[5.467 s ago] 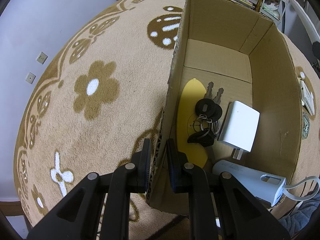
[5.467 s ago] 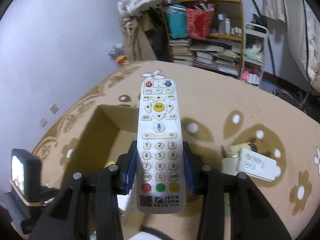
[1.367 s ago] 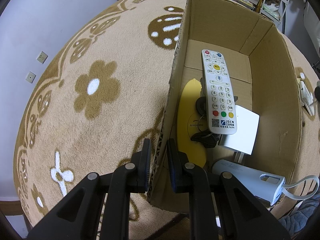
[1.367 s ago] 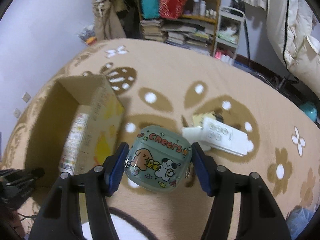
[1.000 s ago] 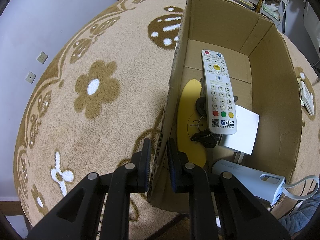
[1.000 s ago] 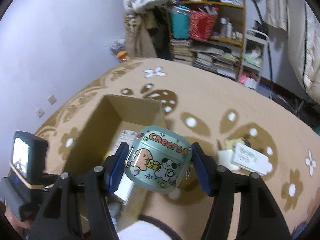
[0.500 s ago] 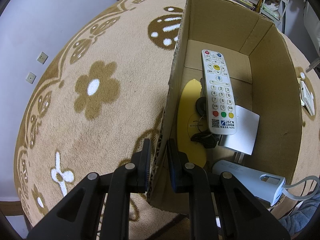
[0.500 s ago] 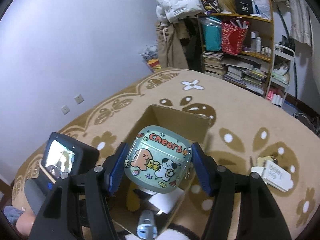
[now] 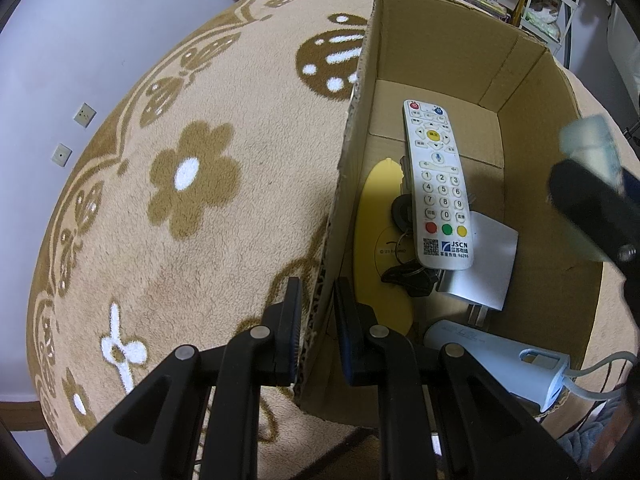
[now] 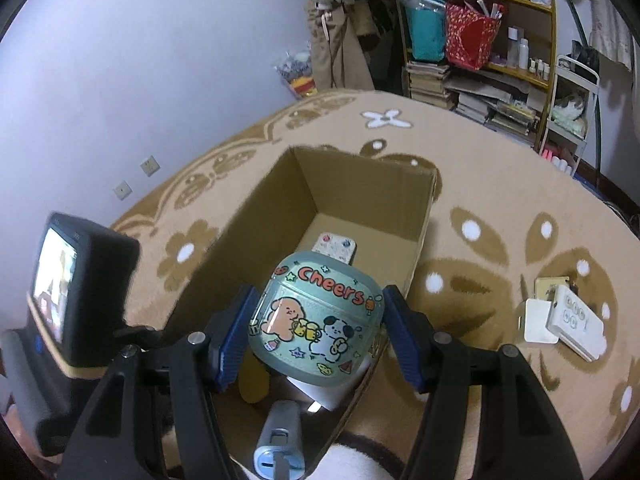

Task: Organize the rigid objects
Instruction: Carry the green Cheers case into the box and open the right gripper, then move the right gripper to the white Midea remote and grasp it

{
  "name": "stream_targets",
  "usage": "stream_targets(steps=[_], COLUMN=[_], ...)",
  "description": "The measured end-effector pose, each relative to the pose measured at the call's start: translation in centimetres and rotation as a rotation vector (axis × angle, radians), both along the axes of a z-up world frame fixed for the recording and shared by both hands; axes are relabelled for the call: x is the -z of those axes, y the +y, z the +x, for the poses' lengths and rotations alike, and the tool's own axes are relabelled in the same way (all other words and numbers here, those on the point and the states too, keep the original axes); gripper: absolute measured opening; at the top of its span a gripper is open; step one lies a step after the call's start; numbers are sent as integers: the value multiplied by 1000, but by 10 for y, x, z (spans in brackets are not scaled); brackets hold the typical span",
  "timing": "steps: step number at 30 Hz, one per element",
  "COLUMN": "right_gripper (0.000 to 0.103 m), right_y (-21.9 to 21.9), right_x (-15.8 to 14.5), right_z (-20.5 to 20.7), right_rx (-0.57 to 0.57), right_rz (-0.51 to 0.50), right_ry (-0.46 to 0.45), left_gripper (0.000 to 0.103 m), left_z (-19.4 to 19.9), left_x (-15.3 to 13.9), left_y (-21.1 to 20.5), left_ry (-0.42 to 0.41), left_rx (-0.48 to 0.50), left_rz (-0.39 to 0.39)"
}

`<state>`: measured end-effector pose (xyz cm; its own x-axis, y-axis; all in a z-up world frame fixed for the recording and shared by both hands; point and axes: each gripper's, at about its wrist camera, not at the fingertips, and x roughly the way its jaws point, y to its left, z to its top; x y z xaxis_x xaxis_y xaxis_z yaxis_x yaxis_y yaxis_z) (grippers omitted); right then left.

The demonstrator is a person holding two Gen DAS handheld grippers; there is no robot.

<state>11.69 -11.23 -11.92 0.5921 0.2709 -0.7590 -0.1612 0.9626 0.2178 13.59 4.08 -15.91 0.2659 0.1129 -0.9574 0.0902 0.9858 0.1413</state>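
Observation:
My left gripper (image 9: 316, 316) is shut on the left wall of the open cardboard box (image 9: 452, 40). Inside the box lie a white remote (image 9: 438, 188), a yellow disc (image 9: 376, 248), black keys (image 9: 408, 276), a white adapter (image 9: 484, 264) and a pale blue charger (image 9: 492, 356). My right gripper (image 10: 318, 326) is shut on a pale green earbud case (image 10: 316, 320) with cartoon dogs and the word Cheers. It hangs over the near end of the box (image 10: 360, 184). In the left wrist view this case (image 9: 588, 148) and its gripper enter blurred at the right, above the box's right wall.
A beige flowered carpet (image 9: 180, 184) lies under everything. To the right of the box, a white plug block (image 10: 576, 324), a white square (image 10: 538, 320) and a small yellowish item (image 10: 550, 284) lie on the carpet. Cluttered shelves (image 10: 492, 44) stand at the back; the wall is at the left.
My right gripper has carried the earbud case from beside the box to above its near end and lowered it. It now shows in the left wrist view. The left gripper has not moved.

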Motion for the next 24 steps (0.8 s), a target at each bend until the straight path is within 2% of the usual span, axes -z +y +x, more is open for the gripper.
stream_targets(steps=[5, 14, 16, 18, 20, 24], right_gripper=[68, 68, 72, 89, 94, 95], right_y=[6, 6, 1, -4, -13, -30], right_x=[3, -7, -12, -16, -21, -23], right_z=[-2, -3, -3, -3, -3, 1], right_rx=[-13, -17, 1, 27, 53, 104], right_rz=[-38, -22, -29, -34, -42, -83], right_ry=[-5, -29, -37, -47, -74, -85], left_gripper=[16, 16, 16, 16, 16, 16], left_z=[0, -1, -1, -1, -1, -1], left_x=[1, 1, 1, 1, 2, 2], left_y=[0, 0, 1, 2, 2, 3], left_ry=[-1, -5, -5, -5, -5, -5], left_rx=[-1, 2, 0, -2, -2, 0], left_rz=[1, 4, 0, -5, -6, -4])
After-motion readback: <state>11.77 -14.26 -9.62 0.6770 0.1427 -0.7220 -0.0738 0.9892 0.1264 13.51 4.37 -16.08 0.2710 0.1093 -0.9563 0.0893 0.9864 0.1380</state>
